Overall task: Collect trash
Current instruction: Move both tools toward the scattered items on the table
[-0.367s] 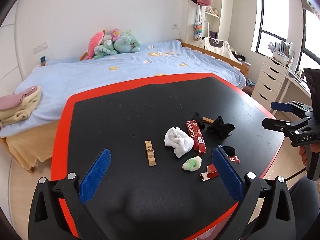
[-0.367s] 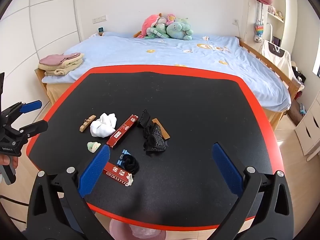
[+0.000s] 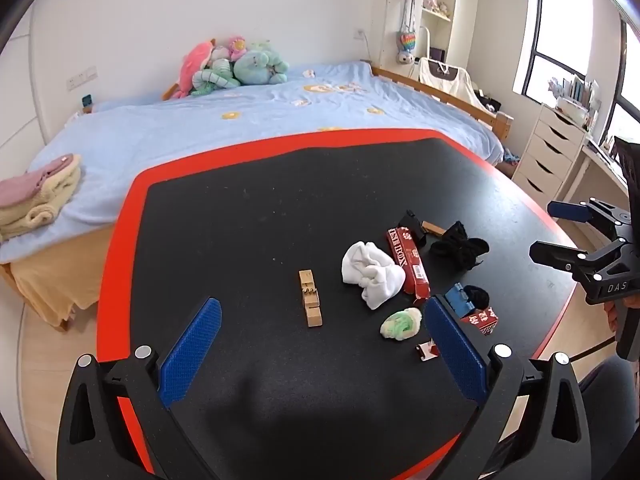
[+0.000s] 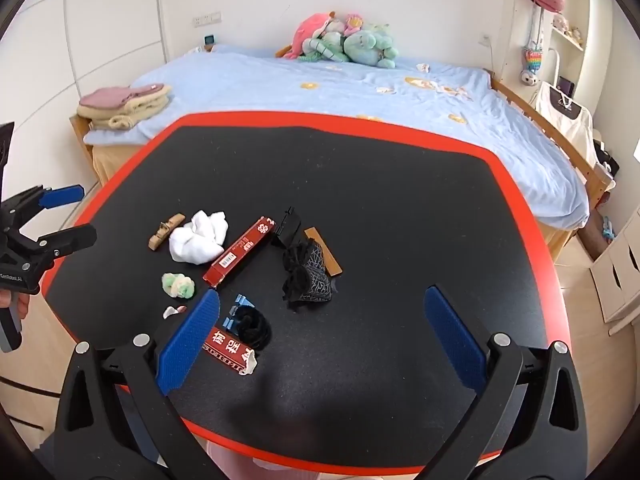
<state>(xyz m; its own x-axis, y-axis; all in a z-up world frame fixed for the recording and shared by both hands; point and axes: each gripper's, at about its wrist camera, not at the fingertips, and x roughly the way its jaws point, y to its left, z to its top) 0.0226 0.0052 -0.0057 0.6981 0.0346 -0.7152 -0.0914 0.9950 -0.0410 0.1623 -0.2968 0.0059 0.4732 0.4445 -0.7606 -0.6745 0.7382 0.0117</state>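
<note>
Loose items lie on a black table with a red rim point(image 3: 120, 240) point(image 4: 516, 184): a crumpled white tissue point(image 3: 370, 270) point(image 4: 198, 240), a long red box point(image 3: 408, 260) point(image 4: 240, 250), a green-white wad point(image 3: 400, 323) point(image 4: 178, 285), a wooden clothespin point(image 3: 310, 298) point(image 4: 166, 230), black fabric point(image 3: 460, 246) point(image 4: 306, 276), a torn red pack point(image 4: 228, 348) point(image 3: 480, 316). My left gripper point(image 3: 324, 354) is open and empty above the near table edge. My right gripper point(image 4: 322, 342) is open and empty, and also shows in the left wrist view point(image 3: 560, 232).
A pink bin point(image 4: 248, 466) shows under the near table edge. A bed with a blue cover point(image 3: 240, 128) stands behind the table, with plush toys point(image 3: 232, 66) and folded towels point(image 3: 32, 196). White drawers point(image 3: 552, 152) stand at the right.
Both grippers have shifted slightly nearer to the items on the table. Nothing was picked up.
</note>
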